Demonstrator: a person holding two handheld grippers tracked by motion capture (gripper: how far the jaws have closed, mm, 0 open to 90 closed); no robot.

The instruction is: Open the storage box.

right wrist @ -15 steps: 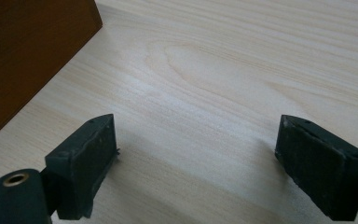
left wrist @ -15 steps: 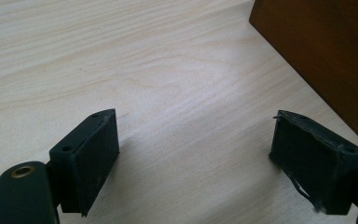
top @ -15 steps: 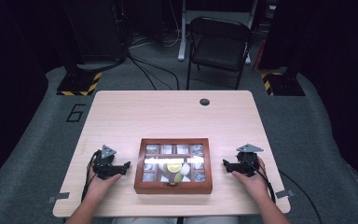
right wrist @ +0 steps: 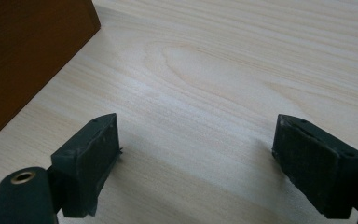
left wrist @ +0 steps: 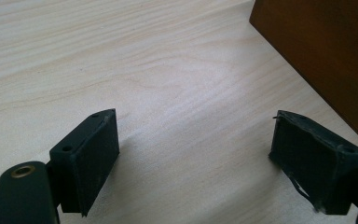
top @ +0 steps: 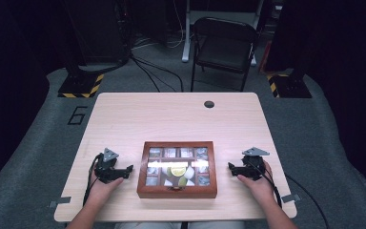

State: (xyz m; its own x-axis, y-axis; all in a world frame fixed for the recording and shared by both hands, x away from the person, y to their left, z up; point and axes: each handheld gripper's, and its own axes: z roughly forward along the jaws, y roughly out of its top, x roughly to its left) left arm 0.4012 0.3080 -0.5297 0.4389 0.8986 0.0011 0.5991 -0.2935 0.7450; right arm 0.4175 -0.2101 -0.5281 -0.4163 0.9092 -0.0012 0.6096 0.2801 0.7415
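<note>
Left gripper [top: 124, 171], right gripper [top: 233, 168]: black, 2 blocky jaws each, grey 3-cornered top plates, black cables.

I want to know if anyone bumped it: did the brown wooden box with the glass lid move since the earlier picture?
No. The brown wooden box with the glass lid sits at the same spot, centred below the round hole in the light wooden table.

From above your side, the high view looked forward and down over the whole tabletop [top: 171, 114]. Each gripper view sat low and close, facing along its jaws across the wood; both shared the wooden box [top: 177, 191] near the front edge.
</note>
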